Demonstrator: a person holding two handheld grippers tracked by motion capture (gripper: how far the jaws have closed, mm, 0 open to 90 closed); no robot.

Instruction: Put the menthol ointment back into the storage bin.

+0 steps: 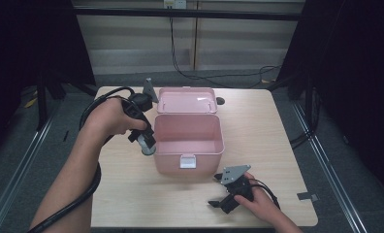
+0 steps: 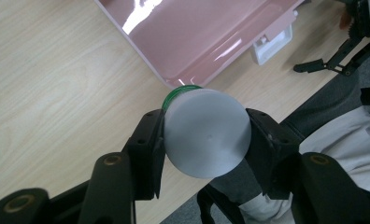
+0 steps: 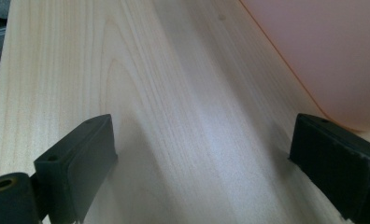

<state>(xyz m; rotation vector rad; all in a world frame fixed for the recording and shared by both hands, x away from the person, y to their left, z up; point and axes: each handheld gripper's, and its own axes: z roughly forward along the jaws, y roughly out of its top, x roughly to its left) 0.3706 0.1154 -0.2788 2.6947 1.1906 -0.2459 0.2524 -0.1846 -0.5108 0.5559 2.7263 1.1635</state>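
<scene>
An open pink box (image 1: 189,141) sits mid-table with its lid (image 1: 186,101) swung back. My left gripper (image 1: 145,144) hangs just left of the box's left wall, jaws pointing down, shut on a small round container (image 2: 206,133) with a grey flat end and a green band. In the left gripper view the container fills the gap between both pads, lifted above the table beside the box's corner (image 2: 183,79). My right gripper (image 1: 223,201) rests near the table's front edge, right of the box's white latch (image 1: 187,160), open with bare wood between its jaws (image 3: 202,154).
The light wooden table (image 1: 132,199) has free room in front of and right of the box. A dark knob (image 1: 220,101) lies behind the lid. Cables run across the floor behind the table. The pink box wall (image 3: 323,51) shows to the right of my right gripper.
</scene>
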